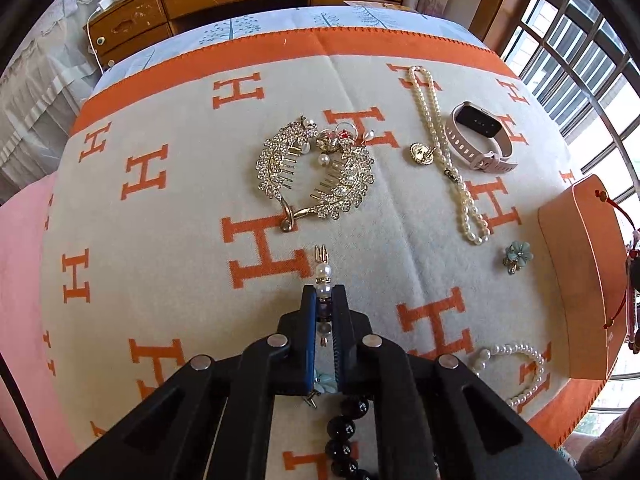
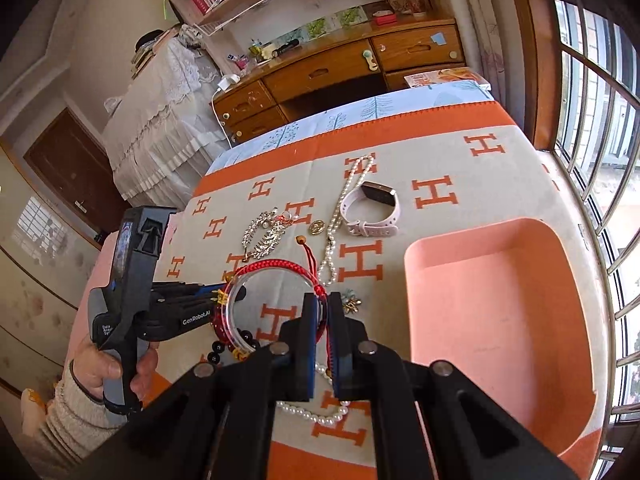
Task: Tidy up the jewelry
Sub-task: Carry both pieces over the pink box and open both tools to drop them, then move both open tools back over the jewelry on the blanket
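My left gripper is shut on a pearl-and-bead hairpin whose gold tip pokes out past the fingers; it is held above the blanket. My right gripper is shut on a red braided cord bracelet with a clear bangle, lifted left of the orange tray. On the blanket lie gold rhinestone hair combs, a long pearl necklace, a pink smartwatch, a gold pendant, a blue flower clip, a pearl bracelet and black beads.
The orange-and-cream H-pattern blanket covers the bed. The tray's side shows at the right edge in the left wrist view. A wooden desk with drawers stands behind the bed. Window bars run along the right.
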The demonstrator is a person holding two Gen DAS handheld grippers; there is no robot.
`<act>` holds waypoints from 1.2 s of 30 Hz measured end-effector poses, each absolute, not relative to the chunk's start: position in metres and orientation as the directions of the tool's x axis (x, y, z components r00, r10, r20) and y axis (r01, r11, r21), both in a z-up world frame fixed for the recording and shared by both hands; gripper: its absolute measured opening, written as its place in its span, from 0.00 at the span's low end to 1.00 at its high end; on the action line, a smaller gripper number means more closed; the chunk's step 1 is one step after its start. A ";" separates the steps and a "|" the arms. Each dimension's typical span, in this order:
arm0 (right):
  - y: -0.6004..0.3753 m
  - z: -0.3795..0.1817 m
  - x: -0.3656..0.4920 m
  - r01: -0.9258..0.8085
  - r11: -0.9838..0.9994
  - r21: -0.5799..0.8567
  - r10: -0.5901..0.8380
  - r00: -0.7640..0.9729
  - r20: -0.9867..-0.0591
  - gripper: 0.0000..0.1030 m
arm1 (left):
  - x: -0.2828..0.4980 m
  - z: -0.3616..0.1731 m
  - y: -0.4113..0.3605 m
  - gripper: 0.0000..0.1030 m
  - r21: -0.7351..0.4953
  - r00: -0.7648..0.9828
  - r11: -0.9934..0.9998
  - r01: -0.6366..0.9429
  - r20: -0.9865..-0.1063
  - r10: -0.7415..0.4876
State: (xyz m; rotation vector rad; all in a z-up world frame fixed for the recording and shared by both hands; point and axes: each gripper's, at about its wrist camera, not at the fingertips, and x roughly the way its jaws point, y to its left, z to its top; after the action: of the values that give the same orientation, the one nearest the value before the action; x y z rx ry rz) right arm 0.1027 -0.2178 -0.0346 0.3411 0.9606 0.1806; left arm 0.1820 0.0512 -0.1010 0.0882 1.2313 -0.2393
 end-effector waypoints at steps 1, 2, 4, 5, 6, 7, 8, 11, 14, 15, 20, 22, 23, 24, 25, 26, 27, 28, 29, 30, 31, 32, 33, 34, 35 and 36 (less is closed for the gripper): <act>-0.223 -0.034 0.098 0.008 0.930 0.366 0.296 0.571 -0.765 0.05 | 0.179 -0.095 0.050 0.05 -0.078 0.326 0.969 0.233 -0.933 -0.153; -0.229 -0.033 0.093 0.017 0.930 0.367 0.290 0.581 -0.761 0.05 | 0.176 -0.088 0.047 0.05 -0.086 0.340 0.967 0.238 -0.925 -0.166; -0.241 -0.031 0.083 0.038 0.935 0.353 0.260 0.603 -0.754 0.05 | 0.170 -0.072 0.039 0.05 -0.085 0.374 0.964 0.251 -0.910 -0.177; -0.247 -0.030 0.077 0.056 0.939 0.339 0.235 0.616 -0.752 0.05 | 0.166 -0.063 0.033 0.05 -0.094 0.386 0.960 0.264 -0.902 -0.195; -0.254 -0.028 0.072 0.076 0.943 0.323 0.206 0.628 -0.750 0.05 | 0.161 -0.054 0.026 0.05 -0.100 0.396 0.954 0.282 -0.894 -0.211; -0.261 -0.028 0.067 0.095 0.946 0.311 0.183 0.636 -0.749 0.05 | 0.156 -0.045 0.017 0.05 -0.103 0.408 0.948 0.302 -0.884 -0.227; -0.268 -0.028 0.063 0.115 0.946 0.304 0.163 0.641 -0.750 0.05 | 0.150 -0.036 0.007 0.05 -0.108 0.420 0.939 0.325 -0.874 -0.246; -0.288 -0.033 0.051 0.169 0.942 0.291 0.119 0.642 -0.758 0.05 | 0.136 -0.014 -0.026 0.05 -0.130 0.436 0.907 0.399 -0.844 -0.313; -0.299 -0.041 0.041 0.206 0.939 0.276 0.089 0.629 -0.772 0.05 | 0.124 0.001 -0.063 0.05 -0.150 0.438 0.871 0.468 -0.817 -0.376; -0.301 -0.044 0.038 0.214 0.938 0.274 0.086 0.623 -0.778 0.05 | 0.121 0.004 -0.076 0.05 -0.150 0.438 0.860 0.488 -0.810 -0.390; -0.306 -0.053 0.028 0.236 0.941 0.242 0.053 0.603 -0.796 0.05 | 0.117 -0.007 -0.134 0.05 -0.151 0.395 0.813 0.562 -0.815 -0.424; -0.307 -0.054 0.026 0.242 0.942 0.232 0.042 0.601 -0.798 0.05 | 0.119 -0.020 -0.151 0.05 -0.147 0.374 0.806 0.573 -0.828 -0.417; -0.308 -0.055 0.025 0.248 0.943 0.222 0.030 0.600 -0.799 0.06 | 0.120 -0.026 -0.158 0.05 -0.147 0.362 0.802 0.578 -0.835 -0.415; -0.308 -0.056 0.025 0.255 0.944 0.210 0.017 0.599 -0.801 0.06 | 0.120 -0.032 -0.165 0.05 -0.146 0.353 0.801 0.581 -0.841 -0.410; -0.309 -0.057 0.025 0.261 0.945 0.199 0.005 0.596 -0.803 0.06 | 0.120 -0.038 -0.170 0.05 -0.143 0.346 0.799 0.584 -0.847 -0.404; -0.311 -0.058 0.024 0.266 0.944 0.195 -0.001 0.594 -0.805 0.06 | 0.119 -0.043 -0.174 0.05 -0.140 0.340 0.798 0.587 -0.851 -0.400; -0.313 -0.058 0.024 0.270 0.942 0.197 -0.001 0.592 -0.806 0.07 | 0.119 -0.047 -0.177 0.05 -0.135 0.337 0.798 0.588 -0.855 -0.393; -0.314 -0.058 0.023 0.272 0.940 0.204 0.003 0.594 -0.804 0.08 | 0.118 -0.051 -0.179 0.05 -0.126 0.338 0.797 0.591 -0.858 -0.386; -0.314 -0.058 0.023 0.271 0.939 0.210 0.007 0.596 -0.803 0.08 | 0.116 -0.053 -0.181 0.05 -0.114 0.340 0.796 0.594 -0.862 -0.377; -0.315 -0.057 0.023 0.271 0.938 0.214 0.009 0.601 -0.799 0.08 | 0.114 -0.055 -0.182 0.06 -0.101 0.344 0.798 0.594 -0.865 -0.366; -0.316 -0.057 0.022 0.272 0.937 0.218 0.010 0.606 -0.796 0.09 | 0.112 -0.055 -0.182 0.10 -0.091 0.349 0.798 0.595 -0.865 -0.360; -0.317 -0.056 0.021 0.277 0.935 0.219 0.006 0.609 -0.793 0.09 | 0.110 -0.055 -0.182 0.18 -0.086 0.354 0.798 0.596 -0.865 -0.357; -0.318 -0.056 0.021 0.283 0.934 0.219 0.000 0.611 -0.792 0.10 | 0.108 -0.054 -0.181 0.22 -0.082 0.359 0.799 0.596 -0.863 -0.357; -0.319 -0.056 0.021 0.286 0.933 0.220 -0.001 0.613 -0.790 0.11 | 0.106 -0.053 -0.180 0.30 -0.080 0.366 0.799 0.596 -0.858 -0.359; -0.319 -0.056 0.021 0.287 0.931 0.224 0.000 0.615 -0.789 0.16 | 0.103 -0.051 -0.178 0.39 -0.077 0.376 0.802 0.593 -0.854 -0.360; -0.319 -0.056 0.021 0.289 0.930 0.227 0.001 0.617 -0.787 0.22 | 0.101 -0.049 -0.176 0.43 -0.071 0.388 0.805 0.588 -0.849 -0.358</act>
State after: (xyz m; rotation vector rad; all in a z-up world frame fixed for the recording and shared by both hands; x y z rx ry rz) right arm 0.0208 -0.3187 -0.0559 0.3503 0.8954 -0.1695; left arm 0.1013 -0.1758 -0.0490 0.2591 1.0055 -0.6104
